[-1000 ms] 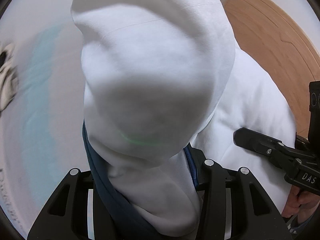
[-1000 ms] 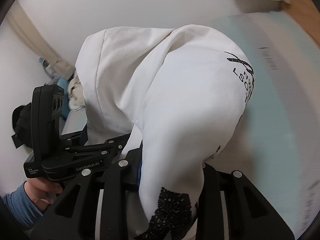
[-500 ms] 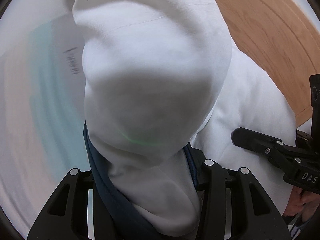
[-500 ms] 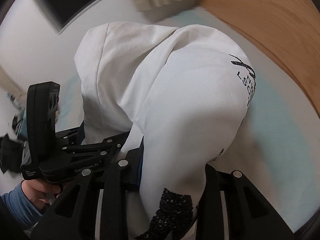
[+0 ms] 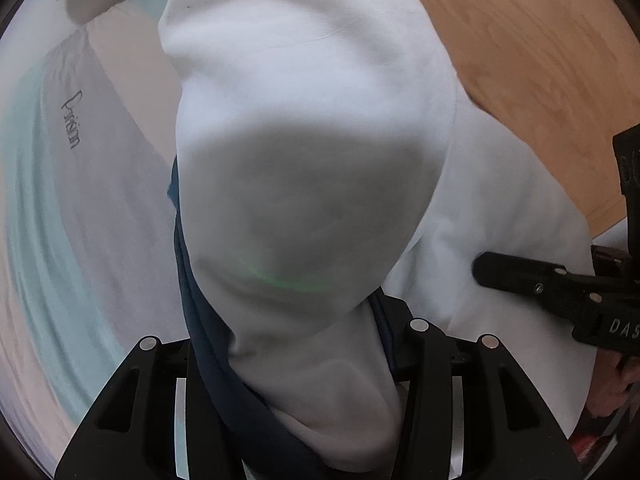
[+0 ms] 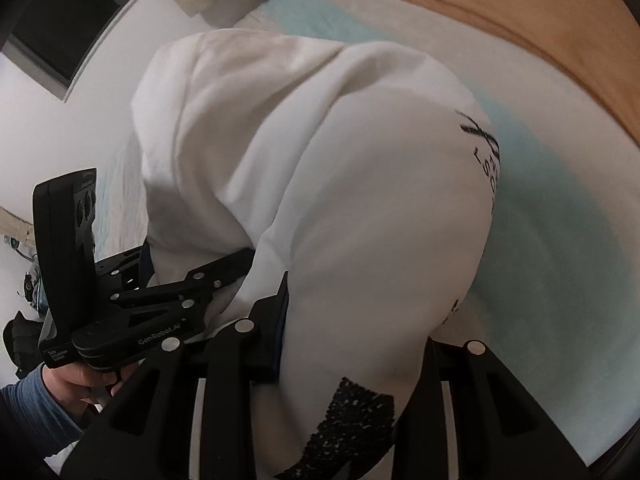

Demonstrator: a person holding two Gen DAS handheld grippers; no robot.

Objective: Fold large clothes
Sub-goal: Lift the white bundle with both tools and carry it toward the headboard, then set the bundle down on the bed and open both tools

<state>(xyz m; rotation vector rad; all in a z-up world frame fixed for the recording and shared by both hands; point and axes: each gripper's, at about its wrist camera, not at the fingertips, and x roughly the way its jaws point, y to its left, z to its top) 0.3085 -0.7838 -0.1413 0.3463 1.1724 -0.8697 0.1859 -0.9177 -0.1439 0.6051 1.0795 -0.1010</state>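
A large white garment (image 5: pixel 312 128) with black print (image 6: pixel 352 420) hangs bunched in the air, filling both views. My left gripper (image 5: pixel 296 344) is shut on a thick fold of it, with a dark blue layer (image 5: pixel 216 372) showing at the fold's left side. My right gripper (image 6: pixel 352 340) is shut on another fold of the same garment (image 6: pixel 360 200). The fingertips of both are buried in cloth. The left gripper also shows in the right wrist view (image 6: pixel 176 280), close beside mine. The right gripper shows at the right edge of the left wrist view (image 5: pixel 560 292).
Below lies a bed with a striped cover in pale blue, grey and pink (image 5: pixel 80 200), with black lettering (image 5: pixel 72 120). Wooden floor (image 5: pixel 540 60) lies beside it. A white wall with a dark window (image 6: pixel 68 20) and dark clutter (image 6: pixel 24 320) are at the left.
Both grippers have swung together with the garment still held; the background has shifted, the bed cover and wooden floor coming more into view. The grips have not changed.
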